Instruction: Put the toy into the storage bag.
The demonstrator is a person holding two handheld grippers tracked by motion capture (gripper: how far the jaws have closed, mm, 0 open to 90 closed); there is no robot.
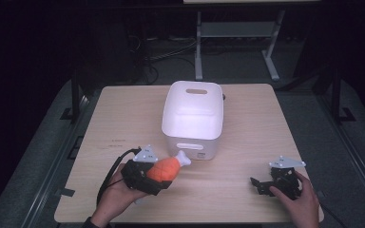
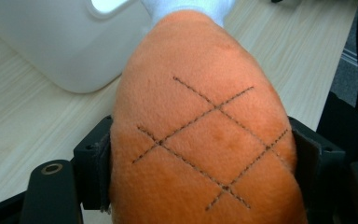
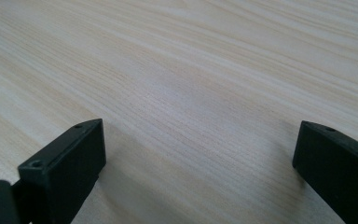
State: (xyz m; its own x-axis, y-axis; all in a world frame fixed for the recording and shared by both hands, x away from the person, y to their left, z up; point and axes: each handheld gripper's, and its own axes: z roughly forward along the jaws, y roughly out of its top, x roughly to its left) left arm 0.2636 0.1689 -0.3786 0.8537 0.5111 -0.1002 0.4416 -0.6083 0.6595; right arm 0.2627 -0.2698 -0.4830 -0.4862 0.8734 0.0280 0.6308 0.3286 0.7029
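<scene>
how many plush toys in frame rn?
1. An orange drumstick plush with a white bone end, clamped in the left gripper just in front of the white bin. The bin's floor is washed out, so something could sit unseen there.

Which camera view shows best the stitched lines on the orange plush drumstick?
The left gripper view: the orange plush drumstick is close up, and its dark crossed stitching is sharp, with the left gripper shut on it. In the high view the toy is small and no stitching can be made out. The right gripper view looks at bare table.
</scene>
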